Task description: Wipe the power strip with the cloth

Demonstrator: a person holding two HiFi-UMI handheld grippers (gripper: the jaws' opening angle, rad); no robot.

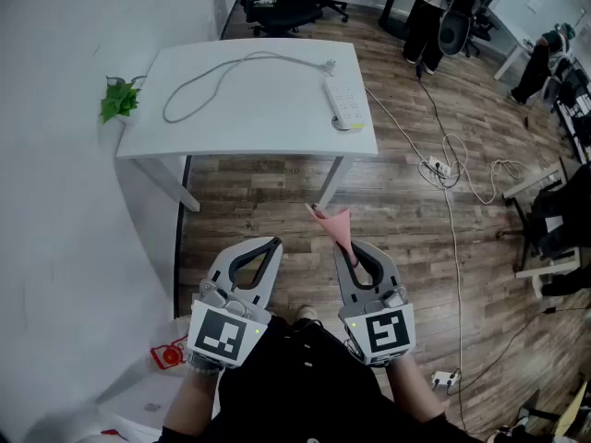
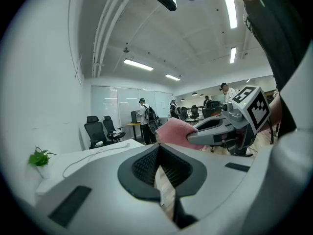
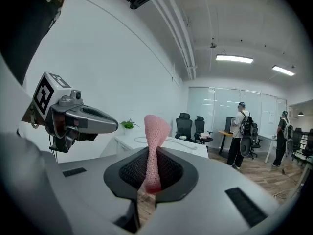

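The white power strip (image 1: 346,102) lies at the right edge of the white table (image 1: 249,109), its grey cable (image 1: 208,79) looped across the top. Both grippers hang over the wooden floor, well short of the table. My right gripper (image 1: 348,246) is shut on a pink cloth (image 1: 334,224), which sticks up from the jaw tips; the right gripper view shows the cloth (image 3: 155,131) pinched upright between the pads. My left gripper (image 1: 274,244) is shut with nothing in it. In the left gripper view the cloth (image 2: 173,131) shows beside the right gripper (image 2: 195,137).
A small green plant (image 1: 118,98) stands at the table's left corner against the white wall. Office chairs (image 1: 277,7) and a standing person (image 1: 427,17) are beyond the table. Loose cables and another power strip (image 1: 436,165) lie on the floor at right. A red object (image 1: 169,353) sits by my feet.
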